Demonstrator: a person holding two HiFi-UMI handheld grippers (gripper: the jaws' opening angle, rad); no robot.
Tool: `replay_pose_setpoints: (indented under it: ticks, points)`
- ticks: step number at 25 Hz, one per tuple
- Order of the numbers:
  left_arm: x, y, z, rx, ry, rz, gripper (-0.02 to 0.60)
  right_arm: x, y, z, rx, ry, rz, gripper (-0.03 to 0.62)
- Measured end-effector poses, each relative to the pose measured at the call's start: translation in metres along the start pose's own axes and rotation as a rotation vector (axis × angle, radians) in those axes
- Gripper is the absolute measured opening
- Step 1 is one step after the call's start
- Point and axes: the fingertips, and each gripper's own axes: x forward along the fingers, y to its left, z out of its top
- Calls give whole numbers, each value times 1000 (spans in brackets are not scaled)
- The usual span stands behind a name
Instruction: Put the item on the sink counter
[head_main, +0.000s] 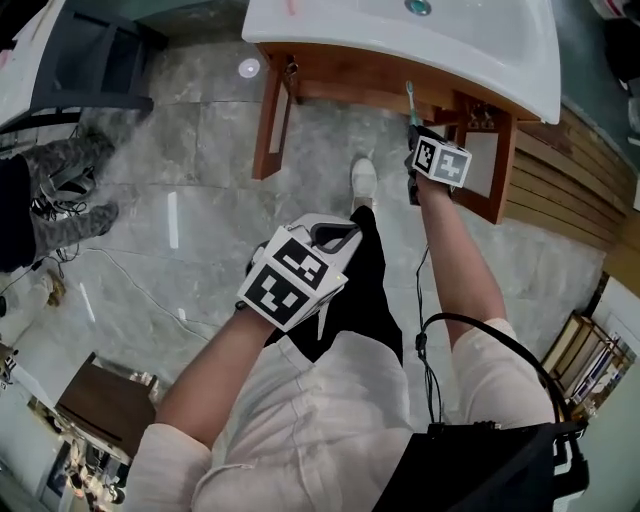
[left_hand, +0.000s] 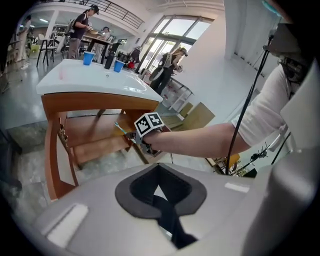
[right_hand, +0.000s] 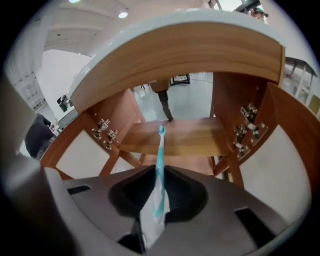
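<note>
Teal and white plastic make up the toothbrush (right_hand: 159, 167), a slim handle that narrows to a small bristled head. The right gripper (right_hand: 157, 200) is clamped on its lower handle, so the brush stands straight out from the smooth grey jaws, head foremost. From the head view the same toothbrush (head_main: 409, 100) points away from the right gripper (head_main: 415, 135) toward the front edge of the sink counter (head_main: 500, 50). It is below the counter's glossy white, rounded slab, not on it. In the right gripper view the brush head shows in front of a wooden shelf (right_hand: 190, 137) inside the vanity frame (right_hand: 125, 85), whose warm brown boards carry small metal hinges. The left gripper (head_main: 335, 240) hangs lower, over the person's black trouser leg (head_main: 345, 320). In its own view the left gripper (left_hand: 160, 192) has its matte grey jaws a narrow slit apart, with nothing between them. Each gripper bears a cube (head_main: 292, 278) printed with black-and-white square patterns. Grey veined stone tiles (head_main: 200, 150) cover the floor. Two blue cups (left_hand: 88, 58) and a dark bottle (left_hand: 109, 61) show beyond the counter's far edge.
</note>
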Motion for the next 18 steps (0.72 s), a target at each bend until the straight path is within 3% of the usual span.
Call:
replay_pose_setpoints:
  ticks: [10,18]
  points:
    - [76,60,31,-3,-12,-10,5,124,-45,28,49,-36,-9,54]
    - [112,84,30,0,-18,-15,5,178,-71,37,82,-67,-41,54]
